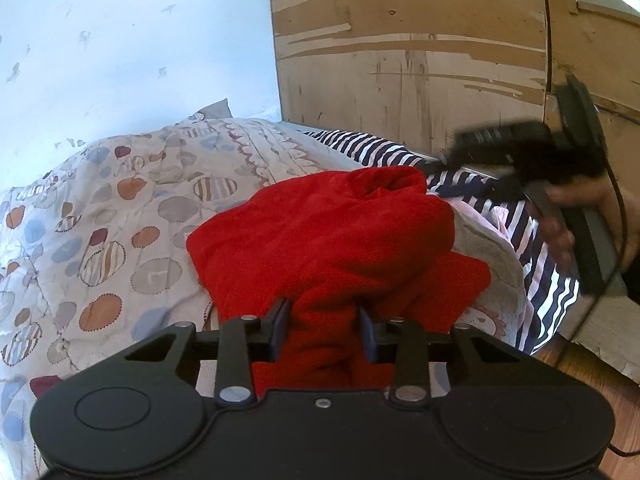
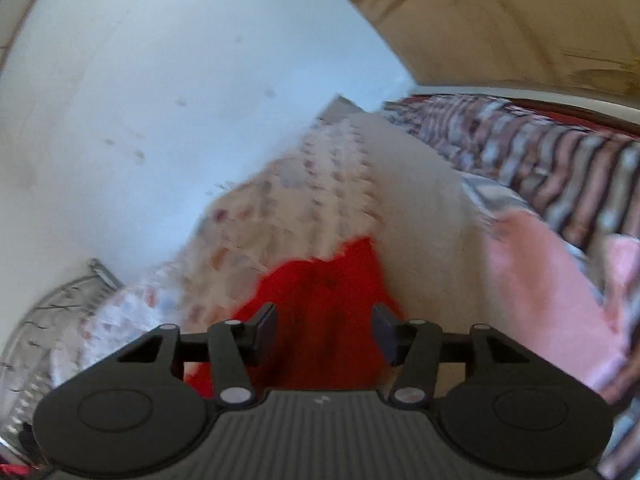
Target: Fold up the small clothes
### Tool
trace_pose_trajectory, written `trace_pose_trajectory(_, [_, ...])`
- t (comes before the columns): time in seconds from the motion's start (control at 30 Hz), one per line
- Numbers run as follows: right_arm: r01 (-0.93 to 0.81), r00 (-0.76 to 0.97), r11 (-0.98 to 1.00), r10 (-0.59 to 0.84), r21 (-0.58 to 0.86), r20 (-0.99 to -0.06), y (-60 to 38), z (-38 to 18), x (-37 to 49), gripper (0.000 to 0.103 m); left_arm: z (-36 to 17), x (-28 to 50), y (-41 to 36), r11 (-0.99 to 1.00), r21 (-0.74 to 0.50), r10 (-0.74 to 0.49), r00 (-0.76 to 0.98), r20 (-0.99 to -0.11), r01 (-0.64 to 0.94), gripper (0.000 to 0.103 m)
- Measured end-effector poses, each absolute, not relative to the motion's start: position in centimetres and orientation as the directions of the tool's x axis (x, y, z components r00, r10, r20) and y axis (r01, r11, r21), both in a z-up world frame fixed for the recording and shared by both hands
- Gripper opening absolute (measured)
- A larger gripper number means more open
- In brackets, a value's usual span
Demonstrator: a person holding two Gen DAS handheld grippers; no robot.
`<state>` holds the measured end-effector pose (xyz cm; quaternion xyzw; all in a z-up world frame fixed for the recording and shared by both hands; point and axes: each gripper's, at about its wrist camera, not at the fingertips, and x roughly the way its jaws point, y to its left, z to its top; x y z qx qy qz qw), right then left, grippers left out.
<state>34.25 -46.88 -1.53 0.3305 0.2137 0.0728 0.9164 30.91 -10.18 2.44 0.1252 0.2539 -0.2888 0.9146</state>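
Note:
A red knit garment lies bunched on the patterned bedspread. My left gripper is open, its fingers on either side of a fold of the red cloth near the garment's front edge. My right gripper is open above the red garment in its own blurred view. In the left wrist view the right gripper is held in a hand at the far right, over striped cloth behind the garment.
A navy and white striped cloth and a pink cloth lie to the right on the bed. A worn wooden panel stands behind. A pale wall is at left. A wire fan guard shows at lower left.

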Motion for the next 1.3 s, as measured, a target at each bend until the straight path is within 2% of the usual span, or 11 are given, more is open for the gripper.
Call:
trace_pose_trajectory(0.1, [-0.030, 0.882, 0.775, 0.318, 0.631, -0.348, -45.9, -0.7, 37.3, 0.064, 2.3, 30.9, -10.2, 0.802, 0.084, -0.463, 0.705, -0.536, 0.591, 0.038])
trace_pose_trajectory(0.17, [-0.047, 0.868, 0.785, 0.339, 0.618, -0.364, -45.0, -0.5, 38.9, 0.057, 2.3, 30.9, -10.3, 0.804, 0.084, -0.462, 0.707, -0.536, 0.589, 0.038])
trace_pose_trajectory(0.23, [-0.088, 0.849, 0.799, 0.372, 0.595, -0.374, -43.8, -0.4, 40.3, 0.020, 2.4, 30.9, -10.3, 0.804, 0.085, -0.460, 0.707, -0.537, 0.588, 0.037])
trace_pose_trajectory(0.33, [-0.111, 0.848, 0.835, 0.362, 0.539, -0.386, -42.3, -0.1, 40.7, 0.011, 2.6, 31.0, -10.3, 0.809, 0.086, -0.457, 0.713, -0.532, 0.582, 0.032])
trace_pose_trajectory(0.43, [-0.112, 0.885, 0.857, 0.316, 0.502, -0.342, -42.5, 1.4, 38.8, 0.009, 2.9, 31.1, -10.6, 0.804, 0.082, -0.465, 0.708, -0.530, 0.589, 0.028])
trace_pose_trajectory(0.57, [-0.050, 0.923, 0.844, 0.243, 0.535, -0.297, -44.7, 1.6, 36.1, 0.007, 3.1, 30.6, -12.2, 0.767, 0.108, -0.490, 0.686, -0.538, 0.632, 0.027])
trace_pose_trajectory(0.77, [0.062, 0.890, 0.827, 0.208, 0.559, -0.407, -46.1, -3.2, 35.3, 0.006, 1.5, 29.3, -14.2, 0.717, 0.213, -0.462, 0.681, -0.569, 0.664, 0.027])
trace_pose_trajectory(1.07, [0.055, 0.897, 0.853, 0.186, 0.518, -0.401, -45.1, -3.1, 35.0, 0.006, 2.5, 30.2, -11.8, 0.757, 0.046, -0.528, 0.652, -0.545, 0.652, 0.029])
trace_pose_trajectory(1.13, [0.055, 0.896, 0.860, 0.182, 0.507, -0.406, -45.0, -3.0, 35.0, 0.006, 2.8, 30.3, -11.1, 0.765, -0.003, -0.547, 0.648, -0.530, 0.644, 0.033])
trace_pose_trajectory(1.2, [0.053, 0.895, 0.867, 0.179, 0.496, -0.409, -45.0, -2.8, 34.8, 0.006, 3.1, 30.4, -10.3, 0.771, -0.069, -0.574, 0.645, -0.505, 0.633, 0.054])
trace_pose_trajectory(1.3, [0.057, 0.895, 0.872, 0.171, 0.486, -0.413, -44.8, -2.8, 34.9, 0.006, 3.5, 30.4, -9.2, 0.775, -0.137, -0.598, 0.644, -0.478, 0.617, 0.069])
